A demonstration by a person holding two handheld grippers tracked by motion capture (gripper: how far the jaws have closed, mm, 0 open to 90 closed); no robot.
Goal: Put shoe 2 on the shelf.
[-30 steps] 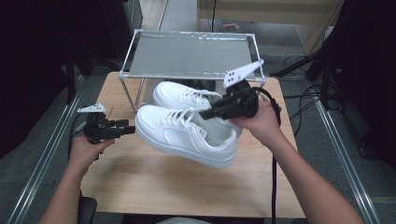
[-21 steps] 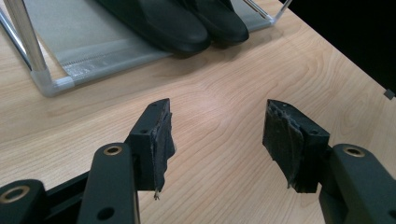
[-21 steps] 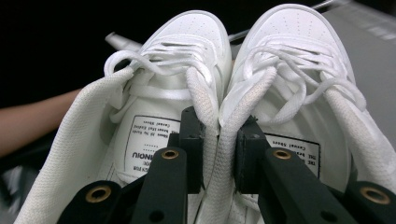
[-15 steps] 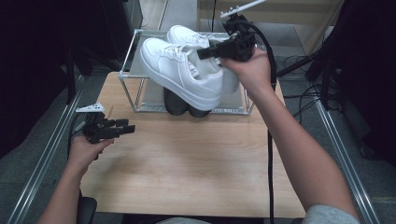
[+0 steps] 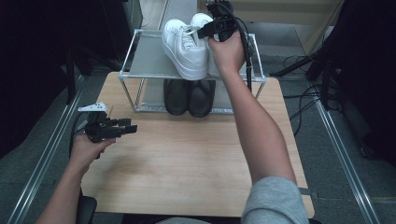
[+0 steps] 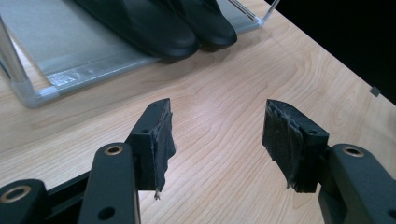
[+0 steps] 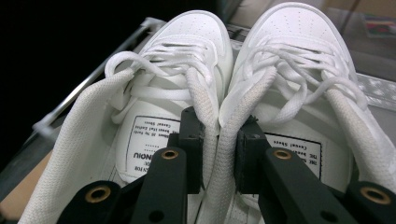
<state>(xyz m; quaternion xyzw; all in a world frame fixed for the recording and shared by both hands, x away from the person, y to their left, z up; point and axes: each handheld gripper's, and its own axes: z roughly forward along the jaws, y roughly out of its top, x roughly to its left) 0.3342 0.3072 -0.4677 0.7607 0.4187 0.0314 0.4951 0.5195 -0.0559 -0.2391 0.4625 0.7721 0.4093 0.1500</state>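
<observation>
Left hand-held gripper (image 5: 122,129): released, jaws apart and empty, low over the counter (image 5: 187,177), in front of the rack (image 5: 140,60).
Black shoes (image 5: 189,95): on the lower shelf of the rack.
Right hand-held gripper (image 7: 219,140): clenched on the two inner collars of the white sneakers (image 5: 187,44), above the top shelf of the rack.
Risk: the pinch holds only the collars; one sneaker can slip out and fall from the front edge of the rack.

White lace-up leather sneakers (image 5: 187,44) carry black-printed white insole labels (image 7: 152,140). Glossy black shoes (image 5: 189,95) sit on a grey-shelved silver metal rack (image 5: 144,60). The pale wood-grain worktop (image 5: 187,158) is tan. Both tongs are black.
</observation>
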